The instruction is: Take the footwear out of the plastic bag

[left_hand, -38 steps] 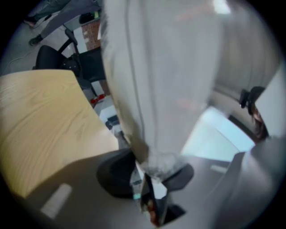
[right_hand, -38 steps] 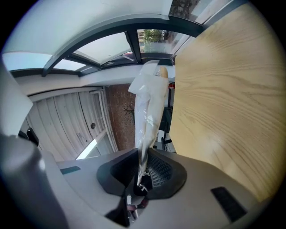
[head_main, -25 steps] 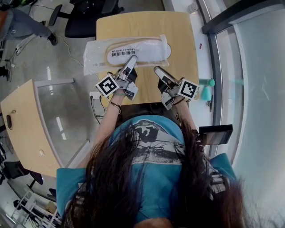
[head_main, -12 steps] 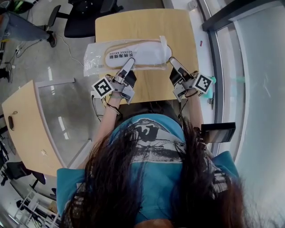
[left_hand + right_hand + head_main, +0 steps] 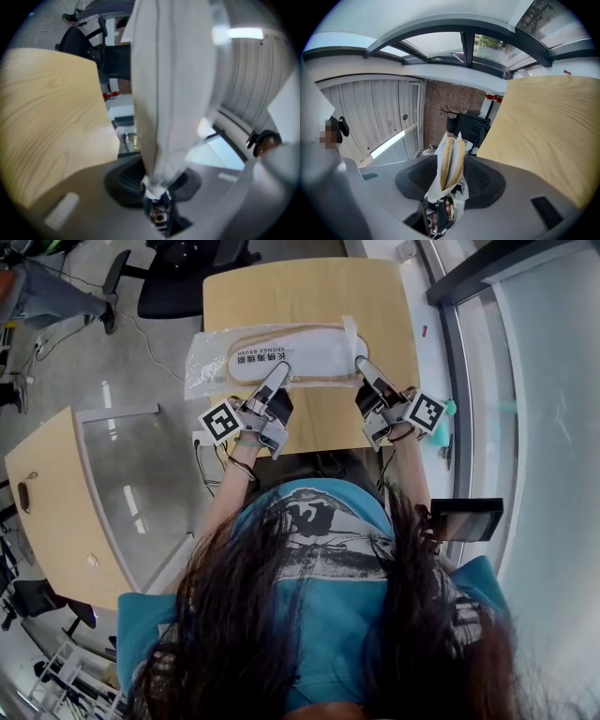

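A person seated at a wooden table (image 5: 309, 287) works on a clear plastic bag (image 5: 202, 367) holding a pair of white slippers (image 5: 319, 351) (tan-edged, lying flat across the tabletop). The left gripper (image 5: 278, 373) is clamped on the bag's near edge, with white film pinched tight between its jaws. The right gripper (image 5: 362, 364), whose jaws have just been opening, stands spread at the bag's right end. The slippers' tip sits between its pads (image 5: 483, 180) with no visible squeeze.
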Tool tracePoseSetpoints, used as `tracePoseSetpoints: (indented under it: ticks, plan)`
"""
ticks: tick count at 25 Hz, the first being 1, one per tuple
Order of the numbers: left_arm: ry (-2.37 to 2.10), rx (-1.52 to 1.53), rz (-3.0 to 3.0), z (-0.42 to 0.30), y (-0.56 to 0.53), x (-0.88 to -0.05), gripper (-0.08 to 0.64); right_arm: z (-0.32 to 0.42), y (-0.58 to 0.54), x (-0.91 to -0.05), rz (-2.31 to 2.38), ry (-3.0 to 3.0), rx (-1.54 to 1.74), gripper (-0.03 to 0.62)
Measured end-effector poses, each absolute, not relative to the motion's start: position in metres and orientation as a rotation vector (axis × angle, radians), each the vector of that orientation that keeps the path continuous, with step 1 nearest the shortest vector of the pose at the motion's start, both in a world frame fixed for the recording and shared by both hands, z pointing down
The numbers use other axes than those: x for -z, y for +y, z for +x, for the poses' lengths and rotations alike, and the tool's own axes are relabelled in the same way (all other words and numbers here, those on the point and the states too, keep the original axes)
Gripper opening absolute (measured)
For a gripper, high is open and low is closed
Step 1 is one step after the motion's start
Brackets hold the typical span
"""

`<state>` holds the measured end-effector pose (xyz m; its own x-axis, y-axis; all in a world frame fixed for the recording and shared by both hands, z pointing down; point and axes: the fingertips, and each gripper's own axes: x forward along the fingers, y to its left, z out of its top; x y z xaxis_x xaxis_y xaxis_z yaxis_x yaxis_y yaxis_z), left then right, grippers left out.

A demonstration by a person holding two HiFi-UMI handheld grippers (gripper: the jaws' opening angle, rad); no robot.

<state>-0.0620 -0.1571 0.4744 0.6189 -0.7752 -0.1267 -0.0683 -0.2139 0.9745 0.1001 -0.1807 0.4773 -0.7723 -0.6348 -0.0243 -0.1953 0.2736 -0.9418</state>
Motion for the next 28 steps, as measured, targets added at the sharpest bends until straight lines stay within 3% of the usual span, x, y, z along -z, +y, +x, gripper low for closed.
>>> tracePoseSetpoints:
  ticks: [9, 14, 28]
  plan:
    - [-0.654, 0.791, 1.628, -0.058, -0.153, -0.476, 0.086, 0.096, -0.178, -0.475, -0.636, 1.992, 1.589, 0.175]
    - [-0.713, 0.740, 1.666, -0.060, -0.156, -0.480, 0.097, 0.093, -0.179, -0.473, -0.707, 2.102, 1.551, 0.108]
    - [-0.840, 0.725, 1.675, -0.075, -0.162, -0.486, 0.109, 0.091, -0.176, -0.479, -0.740, 2.162, 1.543, 0.106]
